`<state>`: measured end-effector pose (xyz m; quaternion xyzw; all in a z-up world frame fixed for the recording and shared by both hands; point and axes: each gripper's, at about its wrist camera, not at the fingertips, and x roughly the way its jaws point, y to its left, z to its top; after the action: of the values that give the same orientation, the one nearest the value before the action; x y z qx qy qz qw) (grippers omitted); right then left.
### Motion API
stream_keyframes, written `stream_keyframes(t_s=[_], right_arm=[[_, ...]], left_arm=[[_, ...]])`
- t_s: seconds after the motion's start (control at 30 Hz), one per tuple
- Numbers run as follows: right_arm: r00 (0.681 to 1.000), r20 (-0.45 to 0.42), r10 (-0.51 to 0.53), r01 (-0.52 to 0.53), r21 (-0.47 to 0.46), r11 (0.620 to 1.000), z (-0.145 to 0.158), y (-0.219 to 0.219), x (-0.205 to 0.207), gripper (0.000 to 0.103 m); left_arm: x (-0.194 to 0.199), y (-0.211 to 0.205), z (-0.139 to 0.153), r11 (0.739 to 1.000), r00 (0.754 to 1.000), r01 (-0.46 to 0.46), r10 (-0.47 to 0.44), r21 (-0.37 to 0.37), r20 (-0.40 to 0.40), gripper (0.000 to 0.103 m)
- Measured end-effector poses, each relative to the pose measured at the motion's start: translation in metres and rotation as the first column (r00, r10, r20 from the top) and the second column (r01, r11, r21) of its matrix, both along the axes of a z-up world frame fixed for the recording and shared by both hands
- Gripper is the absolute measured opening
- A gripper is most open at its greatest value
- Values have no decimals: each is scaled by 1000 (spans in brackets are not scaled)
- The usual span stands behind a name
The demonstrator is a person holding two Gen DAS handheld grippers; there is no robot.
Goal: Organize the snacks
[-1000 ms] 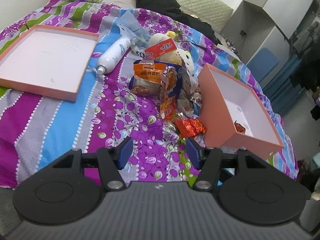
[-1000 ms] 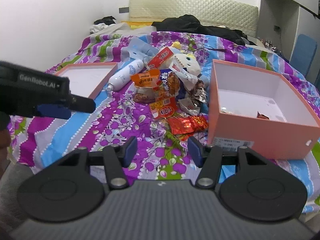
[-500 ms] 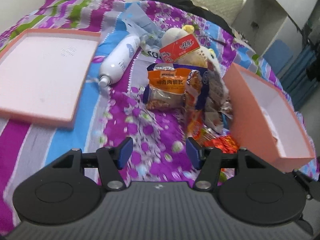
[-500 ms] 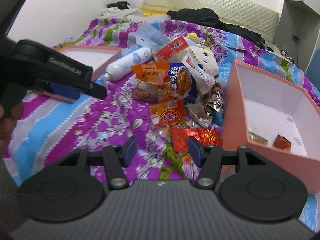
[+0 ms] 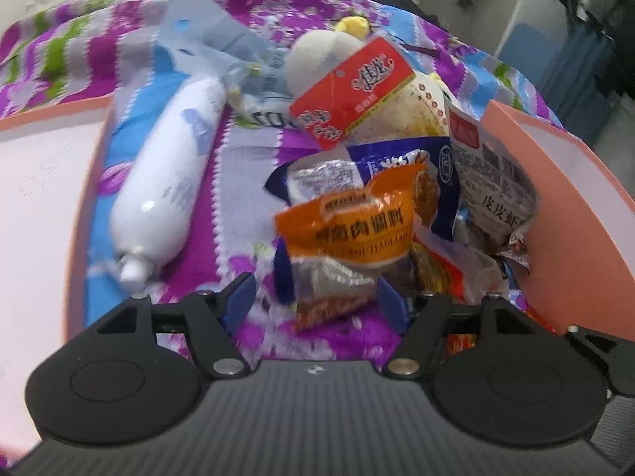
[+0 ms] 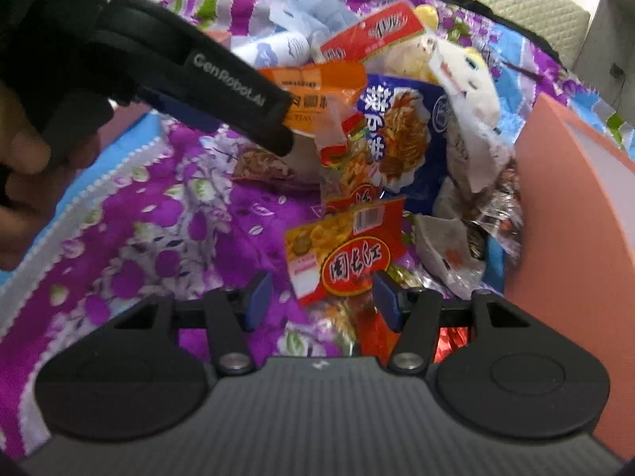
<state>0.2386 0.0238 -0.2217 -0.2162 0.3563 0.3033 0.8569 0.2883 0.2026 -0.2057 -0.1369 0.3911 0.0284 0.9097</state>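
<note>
A pile of snack packets lies on the flowered bedspread beside a pink box (image 5: 571, 214). My left gripper (image 5: 315, 304) is open, its jaws either side of the lower end of an orange seasoning packet (image 5: 349, 234). My right gripper (image 6: 319, 299) is open, its jaws either side of a red-and-yellow snack packet (image 6: 345, 254). In the right wrist view the left gripper's black finger (image 6: 238, 107) reaches over the orange packet (image 6: 317, 83). A blue noodle packet (image 6: 401, 131) and a red-labelled packet (image 5: 353, 91) lie behind. The pink box also shows in the right wrist view (image 6: 575, 246).
A white bottle (image 5: 170, 182) lies left of the pile. The pink box lid (image 5: 43, 206) lies open at the far left. A plush toy (image 6: 472, 83) and a blue plastic bag (image 5: 214, 39) sit behind the snacks. Dark clothes lie at the bed's head.
Both grippers have moved forward and down into the snack pile. The left now straddles the orange packet, the right the red-and-yellow packet. Both stay open.
</note>
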Motion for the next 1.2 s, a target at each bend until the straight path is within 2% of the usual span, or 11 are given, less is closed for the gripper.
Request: stream_keyframes(t_s=[0.13, 0.3, 0.4, 0.43, 0.47, 0.6, 0.63, 0.67, 0.77, 1.07, 1.2], right_arm=[[999, -36, 2, -2, 7, 1000, -7, 5, 17, 60], [988, -156, -17, 26, 56, 998, -7, -2, 36, 59], [986, -165, 4, 4, 47, 999, -5, 0, 38, 45], [986, -165, 9, -2, 40, 999, -4, 1, 38, 37], [986, -164, 6, -1, 33, 999, -2, 2, 38, 28], [982, -190, -10, 21, 56, 998, 5, -3, 41, 17], [983, -186, -16, 27, 57, 998, 8, -5, 40, 9], [984, -177, -21, 32, 59, 998, 11, -7, 41, 6], [986, -164, -32, 48, 95, 994, 19, -10, 36, 3], [988, -151, -44, 76, 211, 974, 54, -33, 7, 3], [988, -147, -54, 90, 251, 964, 73, -41, -3, 3]], left_arm=[[14, -1, -7, 998, 998, 59, -59, -26, 10, 72], [25, 0, -21, 989, 995, 98, -99, -114, 0, 72], [26, -1, -28, 986, 997, 81, -81, -148, 5, 67], [25, -1, -29, 984, 997, 79, -78, -161, 12, 58], [23, -2, -29, 982, 997, 75, -73, -175, 17, 57], [13, -6, -25, 987, 998, 47, -41, -157, 41, 49], [10, -7, -23, 988, 999, 29, -23, -151, 44, 48], [6, -6, -21, 989, 999, 12, -5, -150, 46, 46], [-8, 0, -12, 986, 997, -35, 46, -165, 64, 44], [-63, -2, 28, 973, 980, -160, 177, -168, 86, 43], [-89, -10, 44, 957, 968, -232, 245, -175, 50, 43]])
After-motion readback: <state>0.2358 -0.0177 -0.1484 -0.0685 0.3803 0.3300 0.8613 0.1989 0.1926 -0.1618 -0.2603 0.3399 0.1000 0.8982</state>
